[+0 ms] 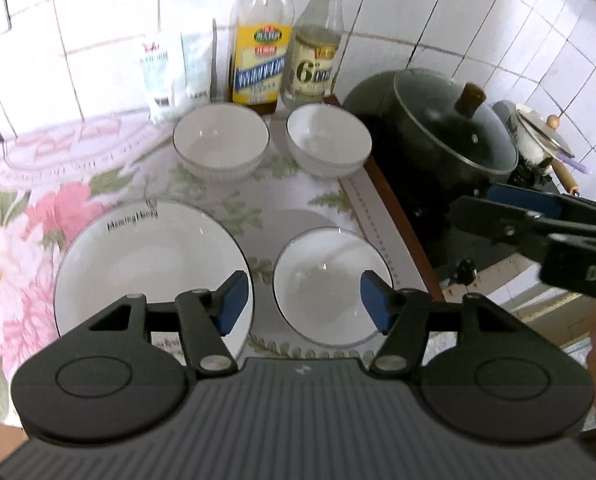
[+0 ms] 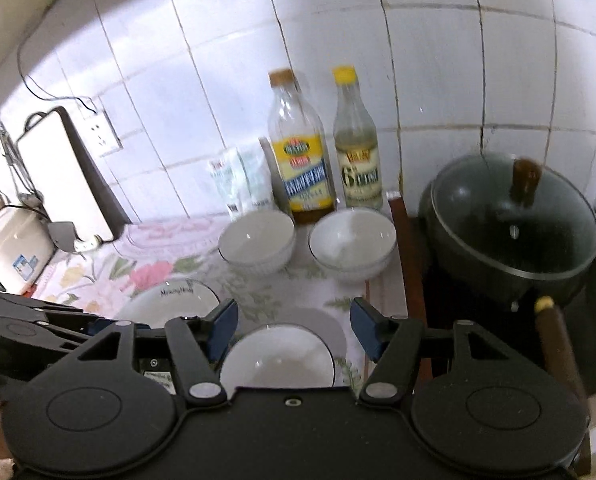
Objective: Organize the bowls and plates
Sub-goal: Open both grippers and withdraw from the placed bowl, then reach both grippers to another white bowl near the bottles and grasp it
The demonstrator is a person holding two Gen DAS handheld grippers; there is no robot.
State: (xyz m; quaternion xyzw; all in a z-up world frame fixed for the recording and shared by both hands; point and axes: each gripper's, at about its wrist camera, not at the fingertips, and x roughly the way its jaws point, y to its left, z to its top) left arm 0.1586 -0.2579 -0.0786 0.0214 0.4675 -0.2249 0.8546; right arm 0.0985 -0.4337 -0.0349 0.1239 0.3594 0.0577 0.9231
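Note:
A large white plate [image 1: 146, 264] with black lettering lies at the near left of the floral cloth. A white bowl [image 1: 329, 284] sits to its right. Two more white bowls stand at the back, one on the left [image 1: 220, 140] and one on the right [image 1: 327, 138]. My left gripper [image 1: 301, 304] is open and empty, above the gap between plate and near bowl. My right gripper [image 2: 294, 330] is open and empty, above the near bowl [image 2: 278, 356]. In the right wrist view the plate [image 2: 170, 300] and both back bowls [image 2: 258, 242] [image 2: 351, 242] show too. The right gripper also shows in the left wrist view [image 1: 497, 200].
Two bottles [image 1: 260, 44] [image 1: 317, 52] and white packets [image 1: 166, 76] stand against the tiled wall. A black pot with a glass lid [image 1: 449, 128] sits on the stove at the right. A cutting board [image 2: 66, 176] and a white appliance [image 2: 14, 252] stand at the far left.

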